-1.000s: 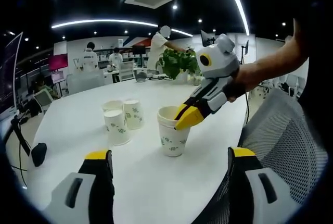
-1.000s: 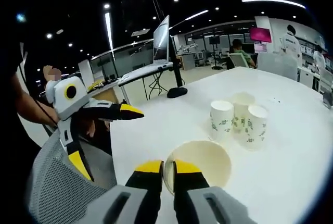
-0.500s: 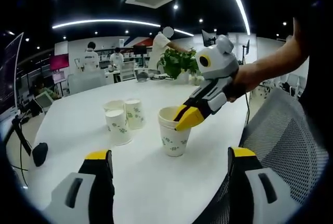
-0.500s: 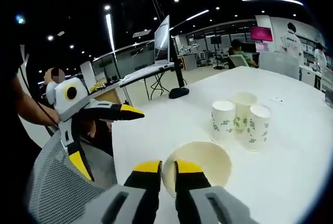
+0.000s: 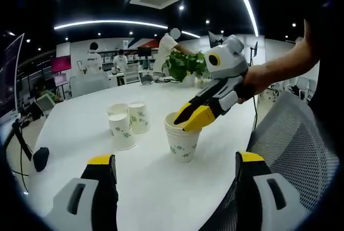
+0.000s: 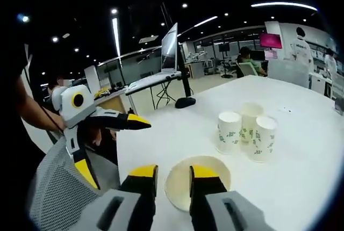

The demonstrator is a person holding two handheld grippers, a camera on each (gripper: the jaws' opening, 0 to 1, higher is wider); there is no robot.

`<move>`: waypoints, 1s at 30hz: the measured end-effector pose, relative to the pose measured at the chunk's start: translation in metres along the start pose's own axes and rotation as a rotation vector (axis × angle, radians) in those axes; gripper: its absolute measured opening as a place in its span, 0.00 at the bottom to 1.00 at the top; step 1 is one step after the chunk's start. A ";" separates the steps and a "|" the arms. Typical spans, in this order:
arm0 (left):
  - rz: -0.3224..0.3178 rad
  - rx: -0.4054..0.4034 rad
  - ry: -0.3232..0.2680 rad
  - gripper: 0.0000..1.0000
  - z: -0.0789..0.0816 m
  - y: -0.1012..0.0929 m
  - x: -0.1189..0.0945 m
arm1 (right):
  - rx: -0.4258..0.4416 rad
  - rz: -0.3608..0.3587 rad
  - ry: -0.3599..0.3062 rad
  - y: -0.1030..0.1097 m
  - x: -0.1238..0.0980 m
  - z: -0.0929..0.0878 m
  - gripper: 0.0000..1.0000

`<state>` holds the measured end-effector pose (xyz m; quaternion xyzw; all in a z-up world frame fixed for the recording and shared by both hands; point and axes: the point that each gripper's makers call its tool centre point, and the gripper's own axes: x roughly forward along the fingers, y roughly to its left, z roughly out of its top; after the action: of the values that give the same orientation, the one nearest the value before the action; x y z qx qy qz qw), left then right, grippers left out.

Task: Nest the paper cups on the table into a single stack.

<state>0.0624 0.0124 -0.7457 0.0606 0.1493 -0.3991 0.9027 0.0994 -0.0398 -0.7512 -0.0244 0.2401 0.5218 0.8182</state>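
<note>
— Cups first: where did they stand?
— One paper cup [image 5: 181, 141] stood alone on the white table [image 5: 161, 188]; three more cups [image 5: 126, 123] clustered beyond it.
— And the right gripper [image 6: 171, 173]?
— Jaws parted, straddling the near rim of the lone cup, not pinching it.
— The left gripper [image 5: 172, 161]?
— Wide open, nothing between its jaws, short of the cup near the table edge.

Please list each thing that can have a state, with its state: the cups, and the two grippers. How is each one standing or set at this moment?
Near cup: upright on the table, mouth open.
Three cups: upright, clustered close together, not nested.
Right gripper: open, its jaws either side of the near cup's rim.
Left gripper: open, holding nothing.
</note>
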 end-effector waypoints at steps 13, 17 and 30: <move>-0.007 0.001 -0.007 0.91 0.002 -0.002 0.000 | -0.029 -0.054 -0.052 -0.002 -0.019 0.012 0.40; -0.007 0.000 -0.010 0.92 0.003 -0.003 0.000 | -0.031 -0.097 -0.063 -0.008 -0.027 0.013 0.47; -0.019 0.004 -0.016 0.93 0.003 -0.004 -0.001 | -0.032 -0.193 -0.082 -0.023 -0.055 0.005 0.58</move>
<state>0.0595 0.0093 -0.7427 0.0579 0.1417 -0.4083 0.8999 0.1027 -0.0953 -0.7282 -0.0390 0.1946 0.4451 0.8732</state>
